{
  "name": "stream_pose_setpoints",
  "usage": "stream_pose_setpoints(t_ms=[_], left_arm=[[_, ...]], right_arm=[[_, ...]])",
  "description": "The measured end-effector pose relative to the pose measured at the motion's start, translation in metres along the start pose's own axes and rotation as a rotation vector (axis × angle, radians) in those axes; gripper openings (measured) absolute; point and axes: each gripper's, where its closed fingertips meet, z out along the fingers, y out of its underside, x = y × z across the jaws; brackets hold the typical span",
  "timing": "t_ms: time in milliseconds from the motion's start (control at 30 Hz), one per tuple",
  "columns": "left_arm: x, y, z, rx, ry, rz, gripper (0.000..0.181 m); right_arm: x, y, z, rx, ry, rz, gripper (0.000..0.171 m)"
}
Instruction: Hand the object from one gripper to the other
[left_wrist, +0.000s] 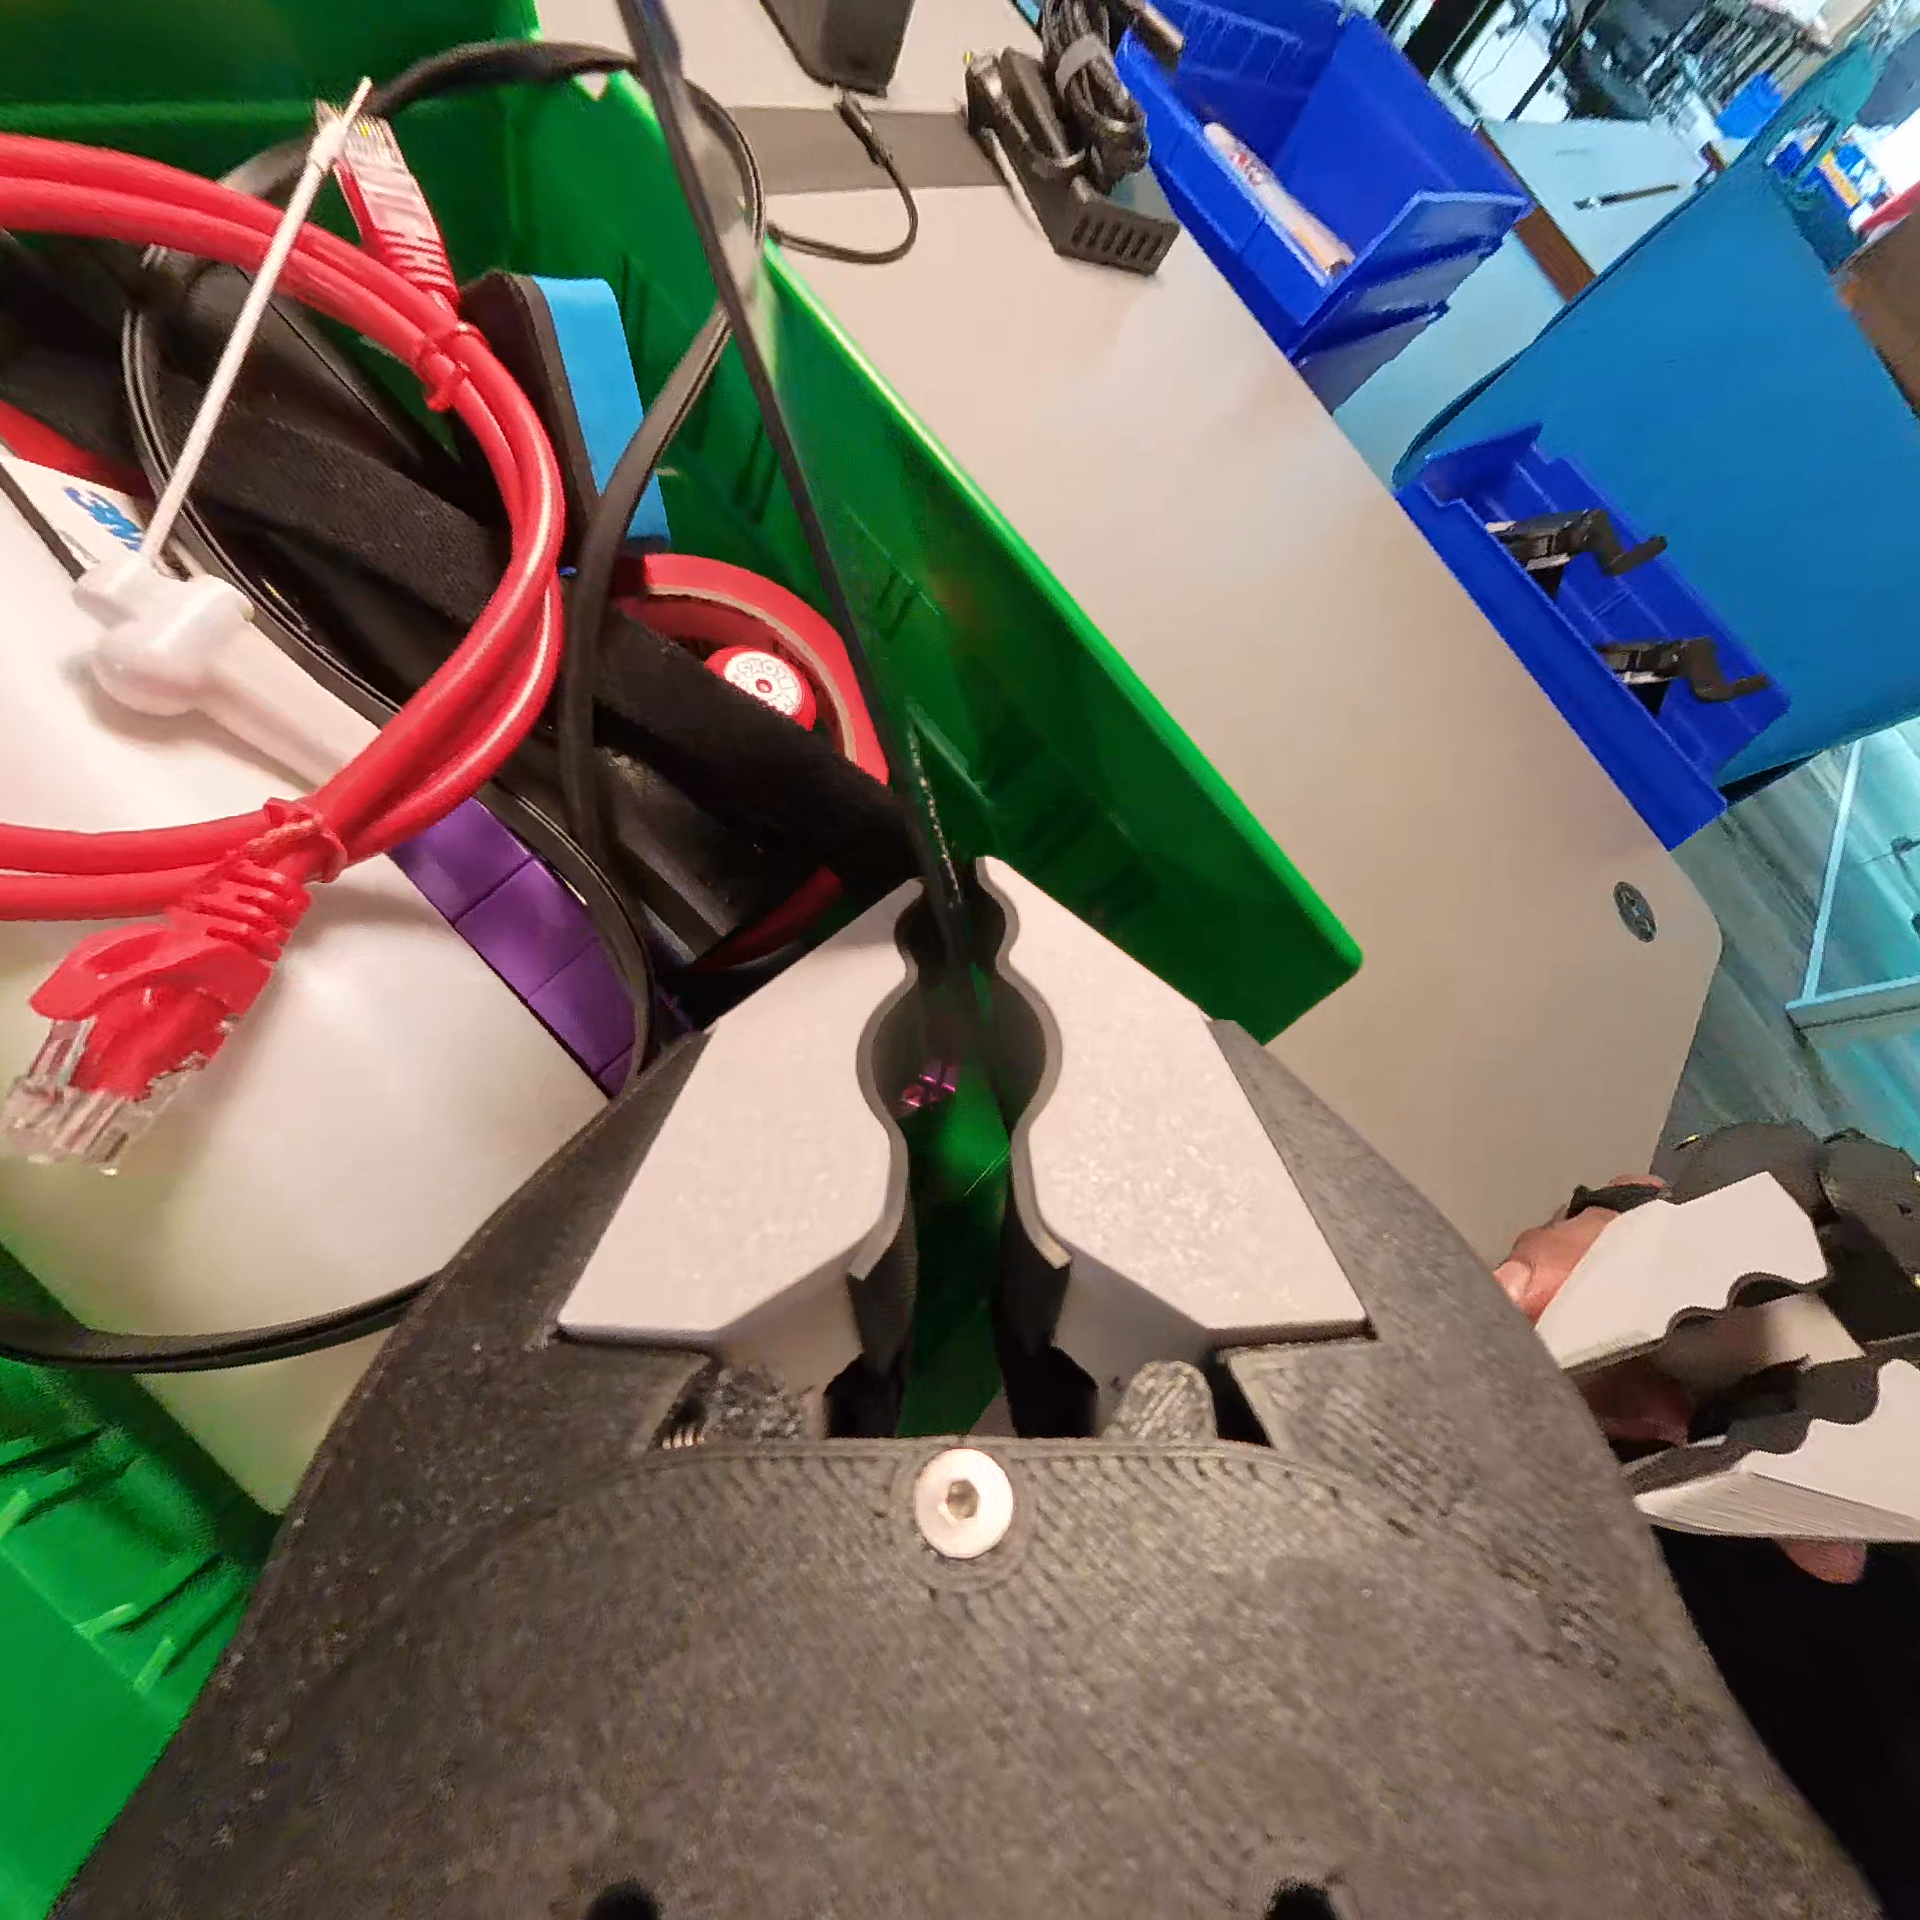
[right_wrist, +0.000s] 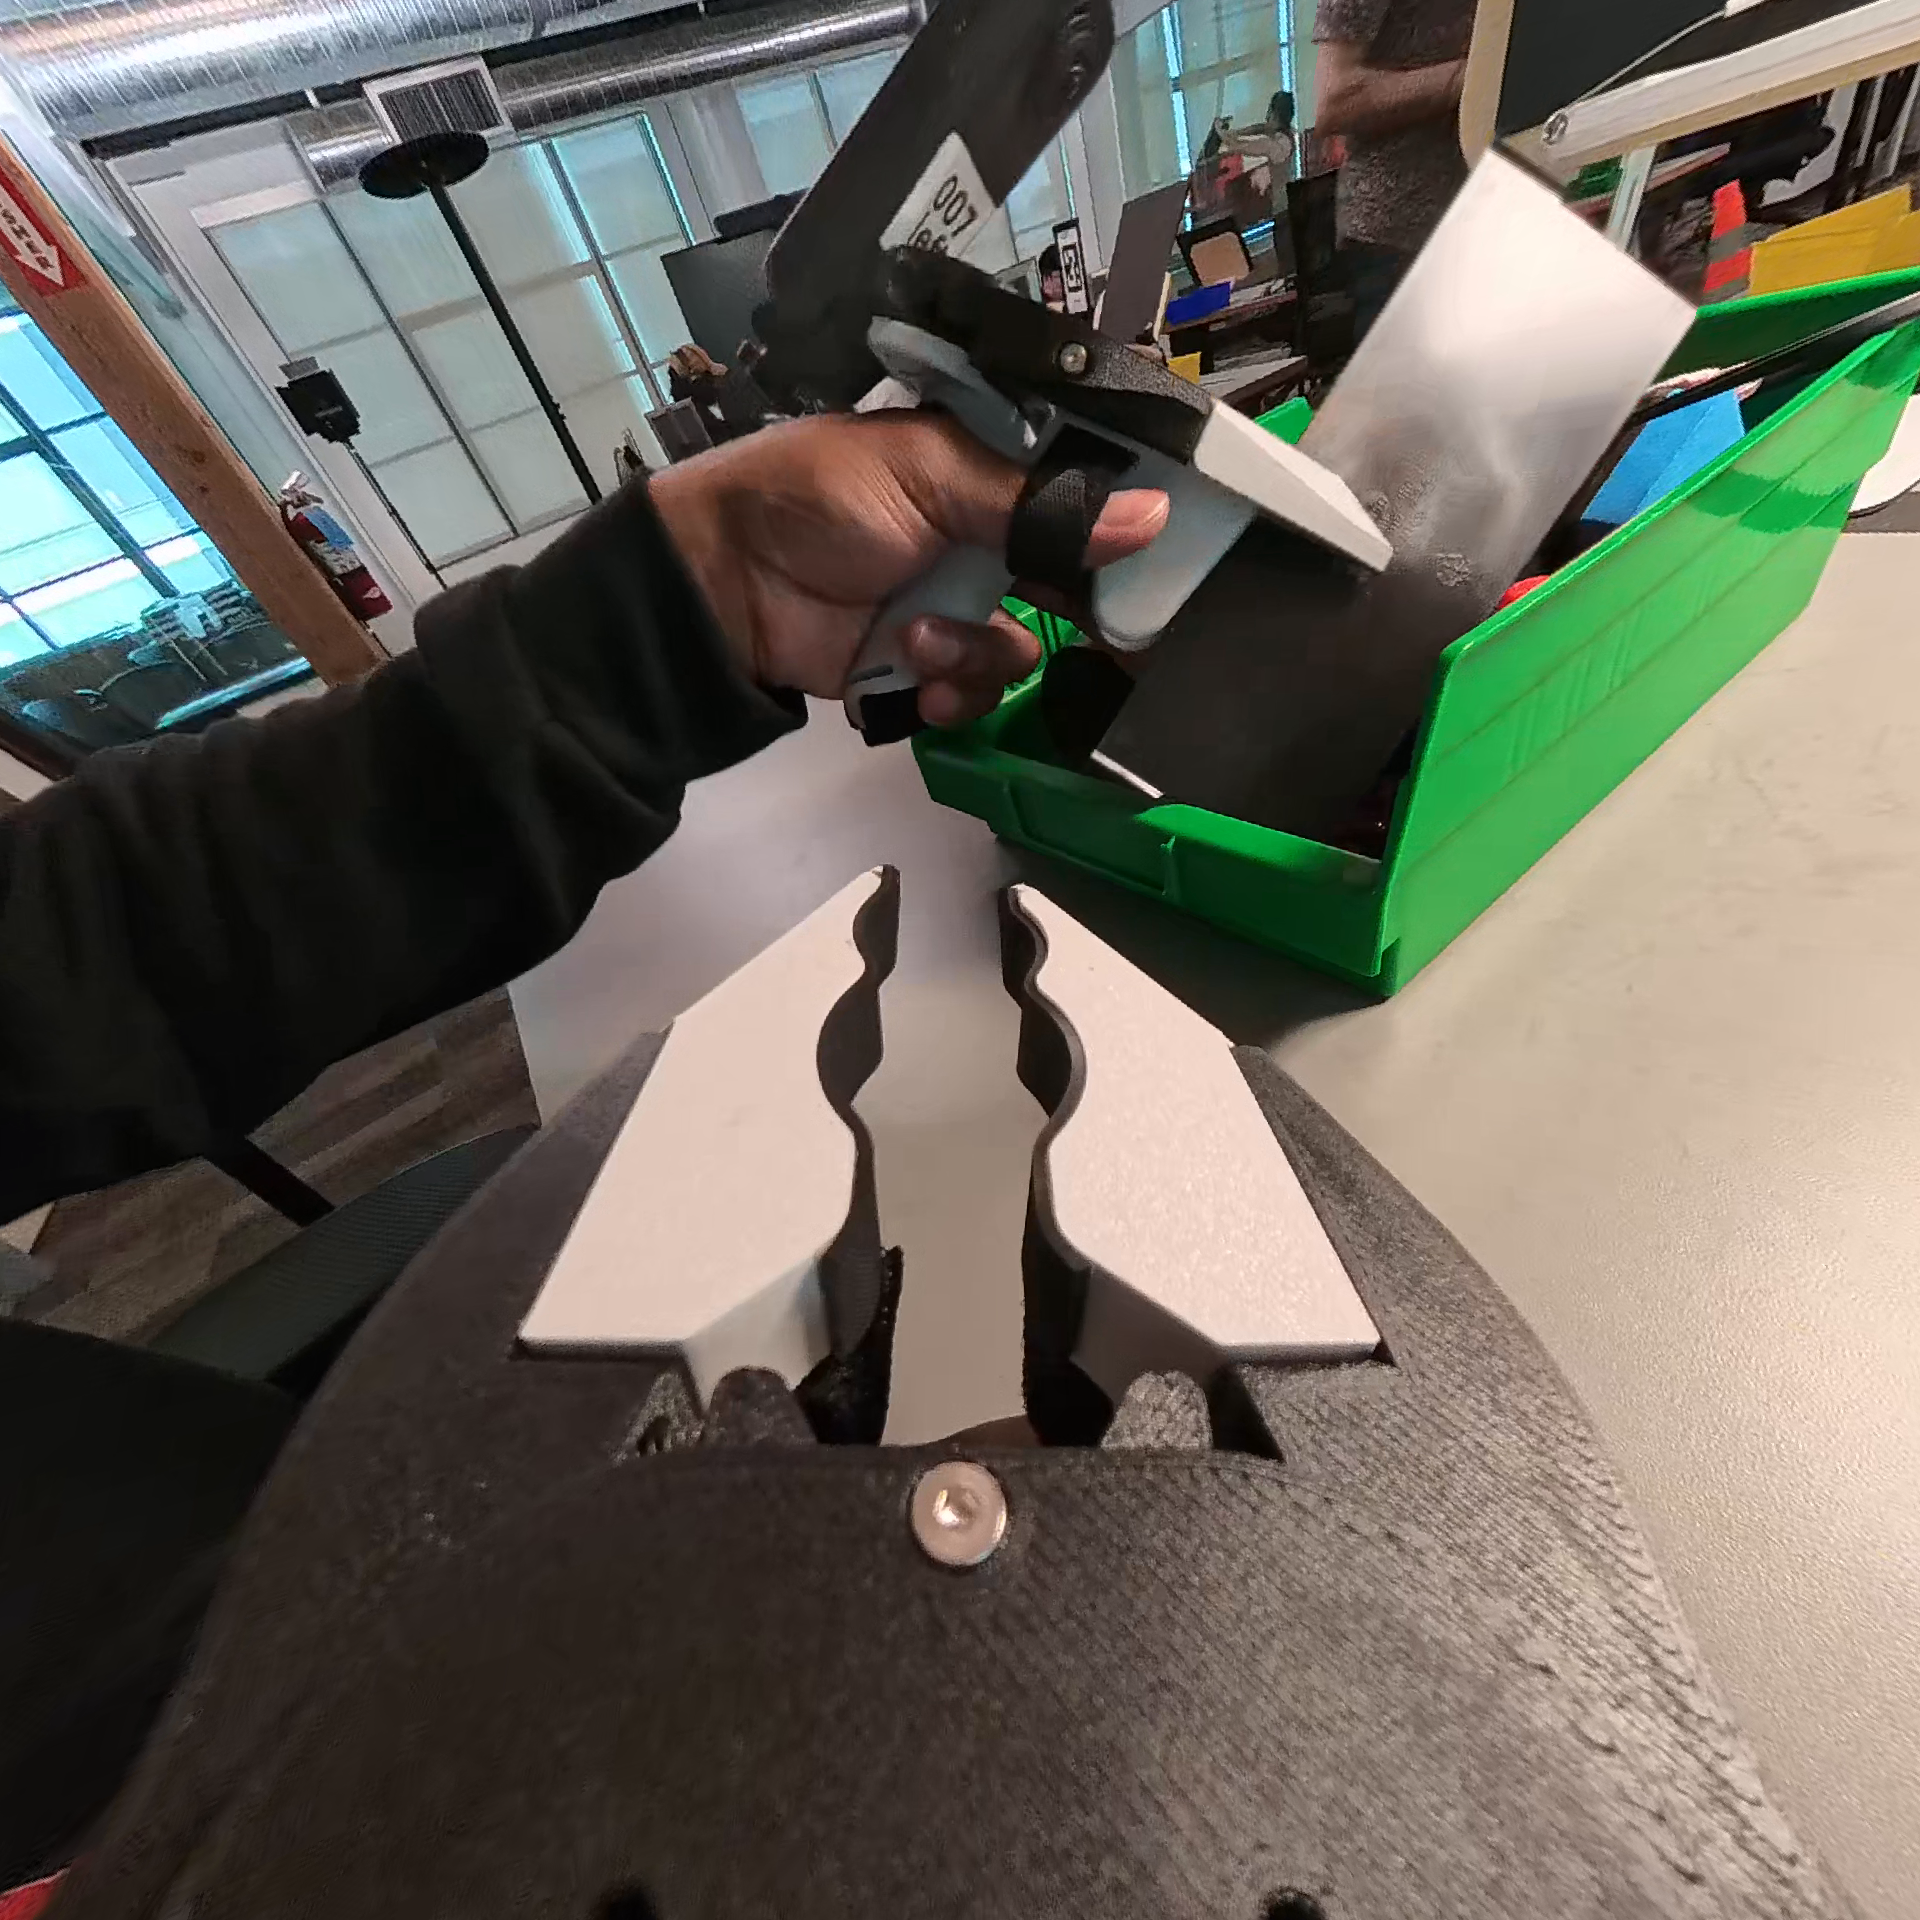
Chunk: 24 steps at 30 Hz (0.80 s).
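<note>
Left gripper (left_wrist: 951, 920) jaws clamped at the tips on a thin flat black cable (left_wrist: 800, 499), glossy, running up out of the cluttered green plastic bin (left_wrist: 1039, 727). Coiled red ethernet cable (left_wrist: 499, 582) lies beside it. Right gripper (right_wrist: 948, 899) jaws apart, empty, over the grey table (right_wrist: 1558, 1091).

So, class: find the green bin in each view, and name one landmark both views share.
Left wrist view: the green bin fills the left and centre, packed with cables and tape.
Right wrist view: it sits right of centre on the table.
Shared landmark: the grey table.
</note>
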Motion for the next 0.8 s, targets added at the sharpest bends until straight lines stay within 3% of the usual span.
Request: stream_pose_setpoints(t_ms=[167,267,400,500,633,800], left_arm=[[0.004,0.004,-0.005,-0.100,-0.055,0.122,0.041],[-0.003,-0.012,-0.025,-0.098,-0.156,0.238,0.047],[-0.034,-0.056,-0.065,-0.022,-0.317,0.293,0.047],[-0.084,-0.081,-0.078,-0.072,-0.516,0.321,0.047],[-0.124,-0.086,-0.056,-0.192,-0.558,0.269,0.041],[-0.161,-0.083,-0.038,-0.333,-0.674,0.382,0.034]], right_arm=[[0.001,0.000,0.000,0.000,-0.003,0.011,0.020],[0.001,0.000,0.000,0.001,-0.003,0.012,0.020],[0.000,0.001,0.001,-0.008,-0.008,0.013,0.020],[0.000,0.003,0.002,-0.020,-0.012,0.015,0.020],[0.000,0.003,0.002,-0.020,-0.008,0.005,0.020],[-0.001,0.001,0.001,-0.009,-0.017,0.008,0.020]])
